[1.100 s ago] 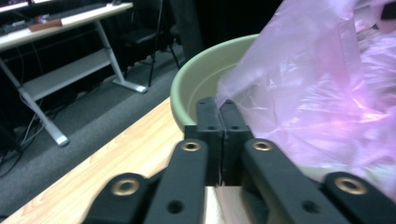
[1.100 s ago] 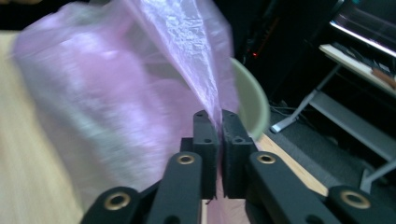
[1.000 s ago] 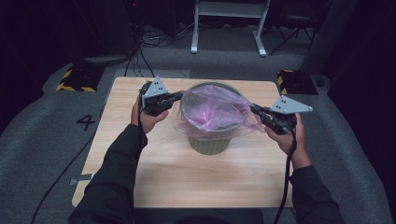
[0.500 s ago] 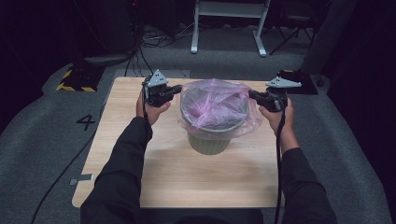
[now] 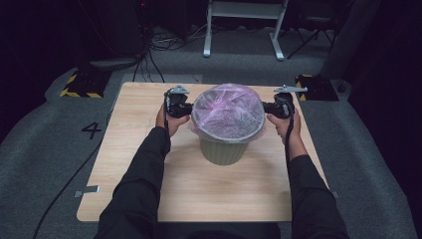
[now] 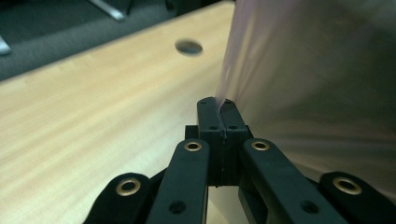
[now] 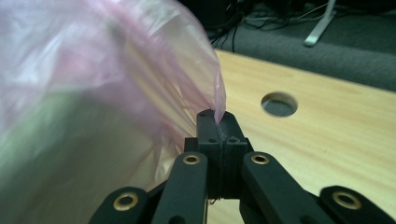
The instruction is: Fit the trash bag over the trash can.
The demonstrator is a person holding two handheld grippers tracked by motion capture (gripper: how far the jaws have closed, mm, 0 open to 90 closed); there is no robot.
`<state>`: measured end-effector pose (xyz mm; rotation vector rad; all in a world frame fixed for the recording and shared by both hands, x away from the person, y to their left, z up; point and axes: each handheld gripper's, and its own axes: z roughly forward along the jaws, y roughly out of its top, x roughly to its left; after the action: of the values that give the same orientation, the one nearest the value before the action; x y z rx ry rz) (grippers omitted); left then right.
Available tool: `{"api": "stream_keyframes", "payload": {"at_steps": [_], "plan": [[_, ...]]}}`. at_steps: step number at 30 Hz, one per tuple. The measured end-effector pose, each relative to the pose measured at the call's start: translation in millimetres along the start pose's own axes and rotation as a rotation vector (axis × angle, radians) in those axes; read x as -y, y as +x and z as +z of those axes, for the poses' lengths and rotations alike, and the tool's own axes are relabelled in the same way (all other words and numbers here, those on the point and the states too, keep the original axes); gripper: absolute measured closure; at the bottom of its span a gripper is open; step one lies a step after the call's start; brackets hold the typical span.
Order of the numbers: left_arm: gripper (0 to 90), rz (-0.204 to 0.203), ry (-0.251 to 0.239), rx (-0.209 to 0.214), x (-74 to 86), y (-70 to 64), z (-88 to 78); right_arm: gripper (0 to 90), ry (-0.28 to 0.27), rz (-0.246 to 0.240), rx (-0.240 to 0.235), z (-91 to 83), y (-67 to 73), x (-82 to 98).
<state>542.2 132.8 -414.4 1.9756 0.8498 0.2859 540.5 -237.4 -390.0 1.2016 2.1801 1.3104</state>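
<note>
Both grippers have moved toward the far side of the table and sunk lower: the left gripper [image 5: 186,107] and right gripper [image 5: 268,107] now sit level with the bin [image 5: 222,150] rim, and the pink bag [image 5: 229,112], which billowed above it, is drawn down over the rim

The high view looks forward and down from above the person's side onto the pale wooden table [image 5: 124,164]. Each gripper view rides close behind its own black jaws, facing the translucent pink plastic bag [image 5: 228,112] [image 6: 317,84] [image 7: 93,93], which all three views share.
</note>
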Motion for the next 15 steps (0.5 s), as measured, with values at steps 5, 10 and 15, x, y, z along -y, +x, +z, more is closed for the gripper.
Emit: {"api": "stream_keyframes", "payload": {"at_steps": [5,10,15], "plan": [[90.0,0.010,-0.013,0.025,11.5,-2.9,-5.1,90.0,-0.008,-0.021,-0.004,-4.8,0.3,11.0],[65.7,0.028,-0.023,-0.065,16.6,-4.2,-21.1,83.6,-0.018,-0.057,0.016,-14.2,-0.4,14.6],[34.1,0.055,-0.071,-0.126,20.7,-6.8,-48.1,61.0,-0.046,-0.130,0.049,-32.5,0.5,18.7]]}}
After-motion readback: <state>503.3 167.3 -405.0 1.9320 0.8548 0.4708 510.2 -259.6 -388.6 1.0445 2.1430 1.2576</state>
